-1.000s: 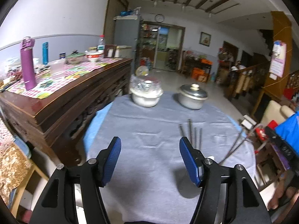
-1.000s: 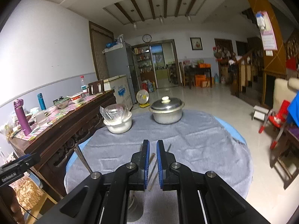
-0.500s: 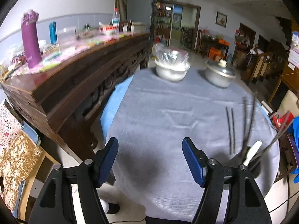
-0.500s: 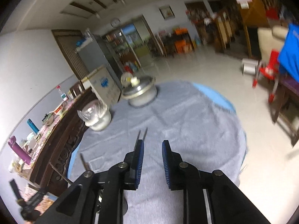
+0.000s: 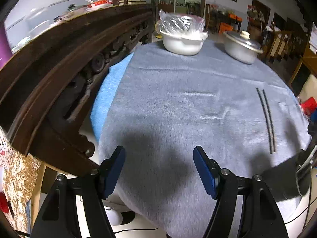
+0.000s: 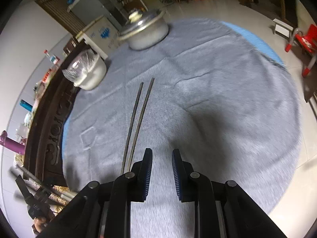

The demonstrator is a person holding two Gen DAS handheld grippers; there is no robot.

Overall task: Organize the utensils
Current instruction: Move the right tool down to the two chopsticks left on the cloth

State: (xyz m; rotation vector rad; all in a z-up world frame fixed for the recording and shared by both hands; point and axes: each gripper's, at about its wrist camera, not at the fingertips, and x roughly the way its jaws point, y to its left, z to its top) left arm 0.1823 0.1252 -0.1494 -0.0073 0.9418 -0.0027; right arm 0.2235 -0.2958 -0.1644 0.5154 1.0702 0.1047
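Chopsticks: the pair [image 6: 136,123] is lying side by side on the grey cloth [image 6: 218,99] of the round counter, near ends just left of your right gripper, tips spreading slightly toward the far pots.
Right gripper: your right gripper [image 6: 162,170] is hovering over the cloth beside the pair, jaws narrowly parted after just opening, nothing lying between them.
Left gripper: your left gripper [image 5: 159,170] is standing wide and empty over bare cloth, with the chopsticks [image 5: 266,119] well off to its right.
Step in hand: you are likely closing in on the pair, not yet gripping.
Next move: you are probably needing to shift the right gripper left so both sticks sit between the pads, then close low against the cloth.
White pot: the white pot [image 5: 183,41] at the far edge is carrying a clear plastic bag; contents too unclear to tell.
Metal pot: the metal pot [image 5: 240,47] beside it is lidded, so its inside is hidden.
Beyond: a dark wooden sideboard [image 5: 59,69] is running along the left.
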